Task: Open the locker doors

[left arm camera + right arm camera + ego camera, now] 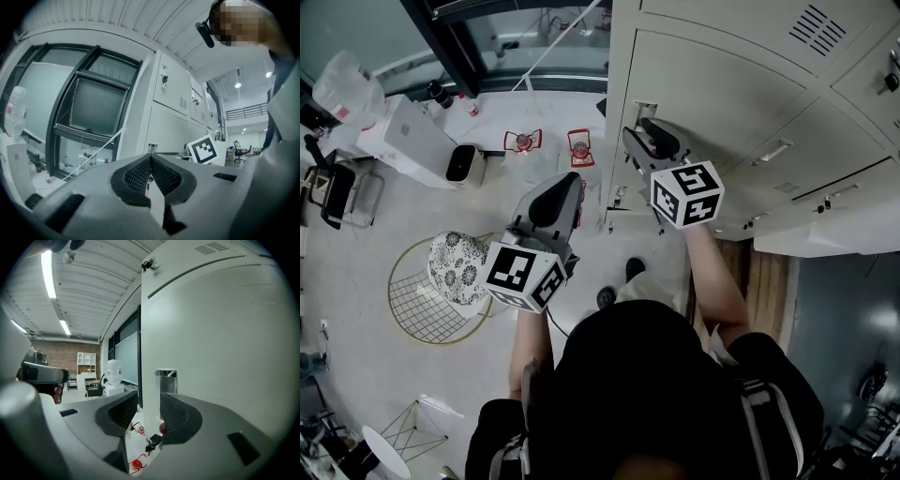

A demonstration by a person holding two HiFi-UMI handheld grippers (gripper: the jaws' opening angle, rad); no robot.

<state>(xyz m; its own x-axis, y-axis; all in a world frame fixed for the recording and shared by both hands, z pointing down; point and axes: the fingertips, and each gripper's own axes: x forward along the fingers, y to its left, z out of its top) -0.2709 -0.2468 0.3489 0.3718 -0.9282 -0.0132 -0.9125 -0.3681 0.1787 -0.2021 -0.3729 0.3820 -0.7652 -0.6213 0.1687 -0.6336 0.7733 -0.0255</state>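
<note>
A bank of pale grey lockers fills the right of the head view. My right gripper is up against the left edge of one door, right by its chrome handle. In the right gripper view the jaws stand open, the door's edge runs between them, and the handle sits just above the right pad; neither pad presses on it. A key hangs from a lock below. My left gripper is held out over the floor, away from the lockers, shut on nothing.
A wire chair with a patterned cushion stands on the floor at left. Two red wire-framed items sit near the locker's foot. A white unit and a dark-framed window lie beyond. A door leaf juts out at lower right.
</note>
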